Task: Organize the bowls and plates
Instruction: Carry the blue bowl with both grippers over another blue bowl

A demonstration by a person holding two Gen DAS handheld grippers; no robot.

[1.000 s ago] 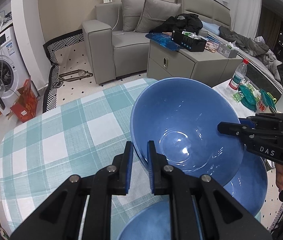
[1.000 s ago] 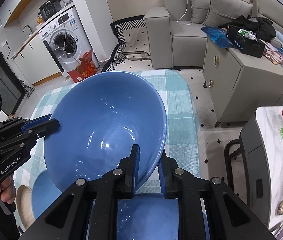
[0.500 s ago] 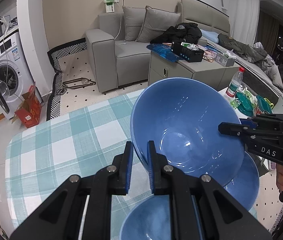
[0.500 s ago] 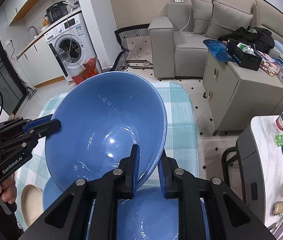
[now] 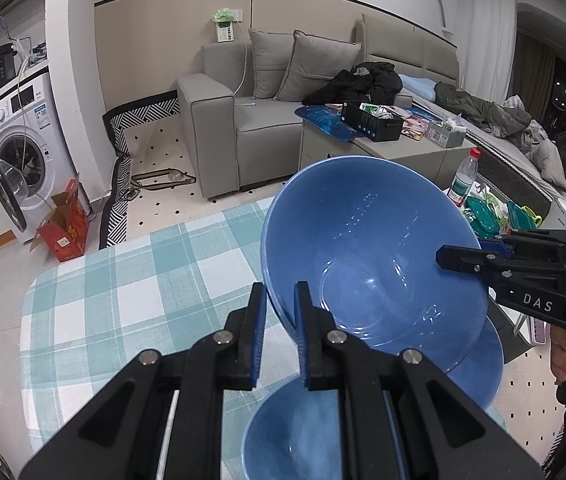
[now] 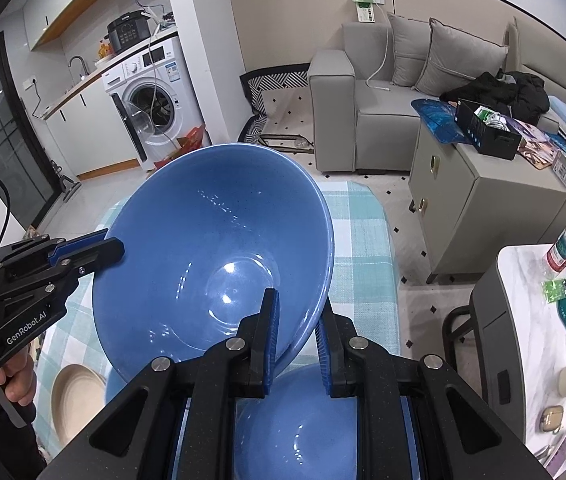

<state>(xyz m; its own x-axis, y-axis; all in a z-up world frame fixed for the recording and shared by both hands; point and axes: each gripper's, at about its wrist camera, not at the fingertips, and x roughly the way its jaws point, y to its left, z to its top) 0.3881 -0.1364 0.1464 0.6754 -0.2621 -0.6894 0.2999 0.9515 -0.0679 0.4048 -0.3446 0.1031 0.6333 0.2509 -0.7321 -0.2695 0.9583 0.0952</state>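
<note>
Bowls: one large blue bowl (image 5: 375,256) aloft, its rim pinched by left claw (image 5: 277,336) and right claw (image 6: 298,340); two blue bowls (image 6: 295,432) and one beige plate (image 6: 77,400) below.

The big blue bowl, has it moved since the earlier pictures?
Yes. The big blue bowl has gone up: below it, the checked tablecloth and the smaller blue bowl look farther away.

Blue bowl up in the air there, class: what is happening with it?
A person grips the large blue bowl with two handheld tools: the left gripper and the right gripper are each shut on opposite sides of its rim. It hangs tilted above a smaller blue bowl and the checked tablecloth.
</note>
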